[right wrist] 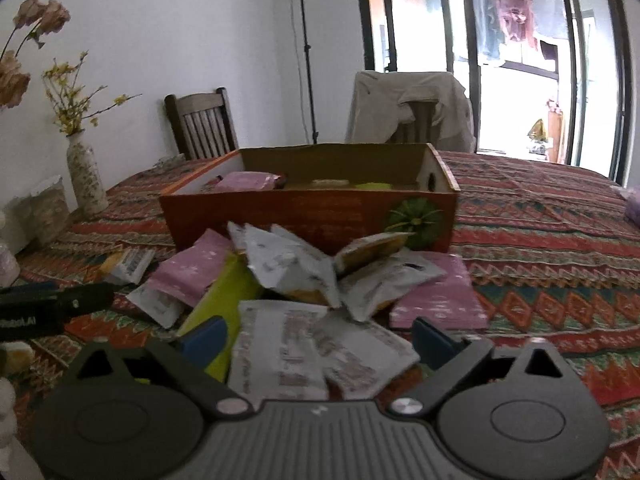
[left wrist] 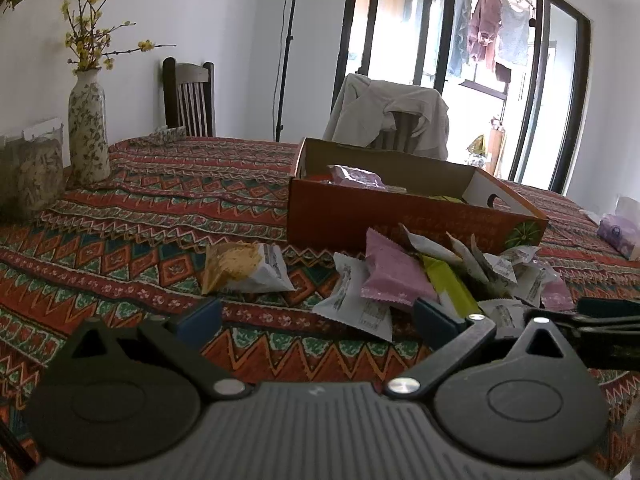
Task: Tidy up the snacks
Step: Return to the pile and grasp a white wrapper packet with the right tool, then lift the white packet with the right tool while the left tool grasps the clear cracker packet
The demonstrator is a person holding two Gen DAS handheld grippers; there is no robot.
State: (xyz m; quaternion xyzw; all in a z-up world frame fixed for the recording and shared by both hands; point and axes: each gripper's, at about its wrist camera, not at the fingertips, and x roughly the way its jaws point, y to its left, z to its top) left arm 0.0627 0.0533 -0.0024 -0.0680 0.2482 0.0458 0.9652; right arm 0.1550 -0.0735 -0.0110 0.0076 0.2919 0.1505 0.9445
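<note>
A pile of snack packets [left wrist: 436, 276] lies on the patterned tablecloth in front of an orange cardboard box [left wrist: 400, 220]. The box holds a purple packet [left wrist: 356, 176] and others. A gold and white packet [left wrist: 244, 268] lies apart to the left. My left gripper [left wrist: 316, 320] is open and empty, low over the cloth left of the pile. In the right wrist view the pile [right wrist: 304, 280] lies before the box [right wrist: 308, 220]. My right gripper [right wrist: 320, 336] is open, its fingers on either side of a white packet [right wrist: 312, 344].
A flowered vase [left wrist: 88, 136] and a jar [left wrist: 36, 176] stand at the left. Two chairs [left wrist: 190, 96] stand behind the table, one draped with a coat [left wrist: 392, 116]. A purple tissue pack [left wrist: 618, 236] lies at the far right. The right gripper's arm shows at the left wrist view's right edge [left wrist: 600, 320].
</note>
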